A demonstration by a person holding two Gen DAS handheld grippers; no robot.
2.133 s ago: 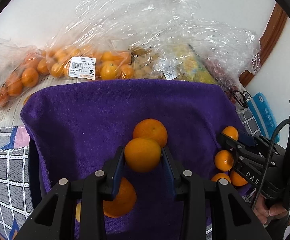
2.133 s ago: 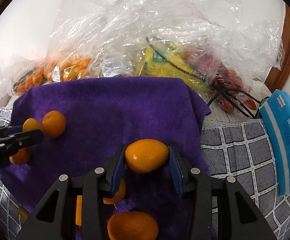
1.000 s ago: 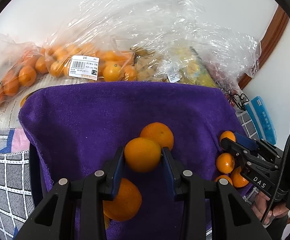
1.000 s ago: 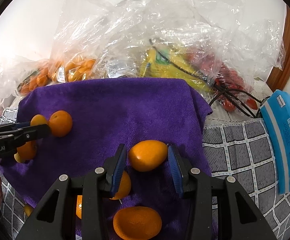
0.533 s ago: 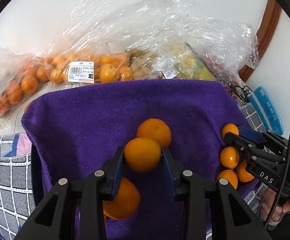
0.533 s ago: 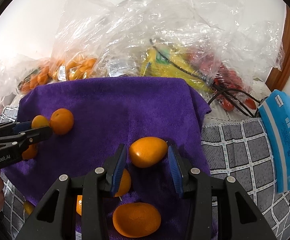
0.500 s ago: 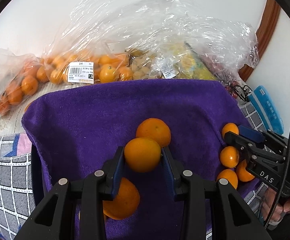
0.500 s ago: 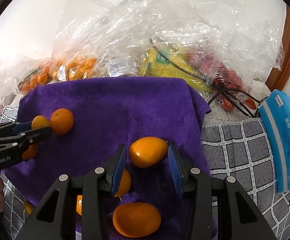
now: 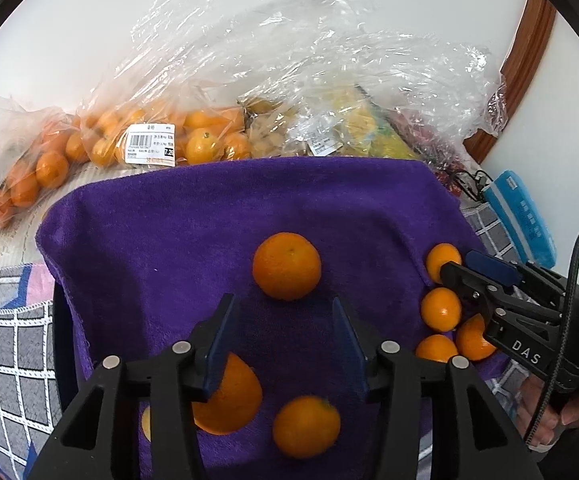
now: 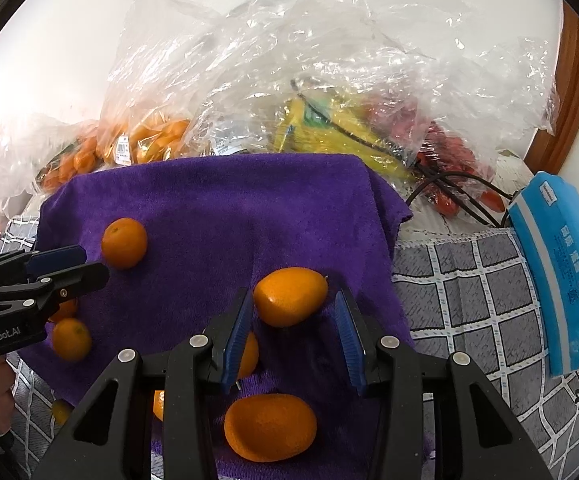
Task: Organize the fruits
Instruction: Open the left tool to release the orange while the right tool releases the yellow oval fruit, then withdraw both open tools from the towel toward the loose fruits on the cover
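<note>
My left tool (image 9: 281, 330) is opening and nothing is between its blue pads; the orange (image 9: 306, 426) nearest it lies loose below them, at the bottom centre of the left view, blurred, so I judge it may not have settled. My right tool (image 10: 291, 330) stands parted around an oval orange (image 10: 289, 296): the left pad looks to be touching its skin, the right pad shows a gap, so it is released, not clenched.

The risk I see is rolling. The fruit is smooth, waxy and round, and the purple towel (image 9: 209, 220) is plush but lies in soft folds, drooping at its edges onto the grey checked cloth (image 10: 469, 280). A loose orange could run down a fold and off the near edge, or knock the half-hidden orange (image 9: 229, 400) behind my left finger. If I close the right tool off-centre on the egg-shaped one, its tapered end could squirt out sideways.

Another round orange (image 9: 286, 266) sits mid-frame in the left view, and small ones (image 9: 441, 308) cluster at the right edge by the other tool. Crinkly clear bags (image 9: 149, 140) of fruit fill the upper part of both views.
</note>
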